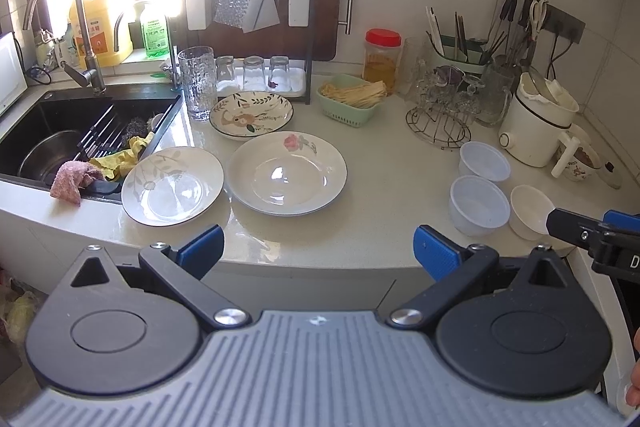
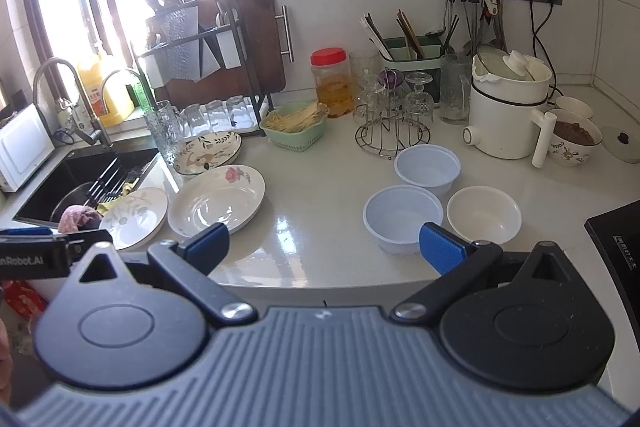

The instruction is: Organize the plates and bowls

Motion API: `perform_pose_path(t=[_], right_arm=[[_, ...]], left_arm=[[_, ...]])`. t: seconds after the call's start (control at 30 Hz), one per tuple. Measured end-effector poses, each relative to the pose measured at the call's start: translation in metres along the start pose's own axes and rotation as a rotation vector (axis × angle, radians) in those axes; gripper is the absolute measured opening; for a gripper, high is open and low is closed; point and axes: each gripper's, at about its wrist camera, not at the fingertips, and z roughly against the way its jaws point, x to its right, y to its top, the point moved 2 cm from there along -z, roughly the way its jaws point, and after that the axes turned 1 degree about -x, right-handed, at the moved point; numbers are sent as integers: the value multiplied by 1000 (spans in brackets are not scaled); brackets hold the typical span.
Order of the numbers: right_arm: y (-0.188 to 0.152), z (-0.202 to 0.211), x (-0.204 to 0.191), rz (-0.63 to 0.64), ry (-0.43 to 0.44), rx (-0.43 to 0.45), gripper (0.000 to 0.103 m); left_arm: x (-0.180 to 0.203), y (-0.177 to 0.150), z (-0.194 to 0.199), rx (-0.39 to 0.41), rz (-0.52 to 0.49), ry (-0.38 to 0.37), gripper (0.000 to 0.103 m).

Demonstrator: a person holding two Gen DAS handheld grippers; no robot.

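Ahead, plates [image 1: 287, 173] beyond left gripper [image 1: 319, 251]

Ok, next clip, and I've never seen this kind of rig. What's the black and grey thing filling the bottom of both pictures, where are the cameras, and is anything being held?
No robot arm here: a person carries a hand-held two-finger gripper in each hand, with a fisheye camera on each looking forward along its fingers. The ribbed grey and black body low in each picture is that gripper itself. One picture is from the left gripper, the other from the right gripper. Both are open with blue pads spread, and neither holds anything.

Ahead is a pale kitchen counter beside a dark sink. Near the sink lie three plates: a leaf-patterned plate, a pink-flower plate and a deeper patterned plate. To the right stand two bluish-white plastic bowls and a white bowl.
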Motion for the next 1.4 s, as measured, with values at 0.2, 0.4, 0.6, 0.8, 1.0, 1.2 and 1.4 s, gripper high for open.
perform_pose_path(t=[0.2, 0.4, 0.6, 0.8, 1.0, 1.2, 1.4], right_arm=[[1, -1, 0, 3, -5, -3, 103], [1, -1, 0, -2, -18, -26, 103], [0, -1, 2, 12, -40, -26, 103], [0, -3, -5, 31, -13, -25, 103], [6, -12, -22, 30, 14, -9, 103], [9, -29, -45, 12, 7, -11, 103], [17, -54, -80, -32, -11, 7, 103]], left_arm=[[0, 0, 0, -4, 0, 0, 102], [0, 2, 0, -10, 4, -12, 102], [3, 2, -3, -11, -19, -8, 102], [-6, 2, -5, -15, -6, 7, 102], [-24, 9, -12, -18, 15, 13, 102], [-50, 22, -32, -37, 9, -19, 102], [-90, 44, -59, -55, -23, -57, 102]])
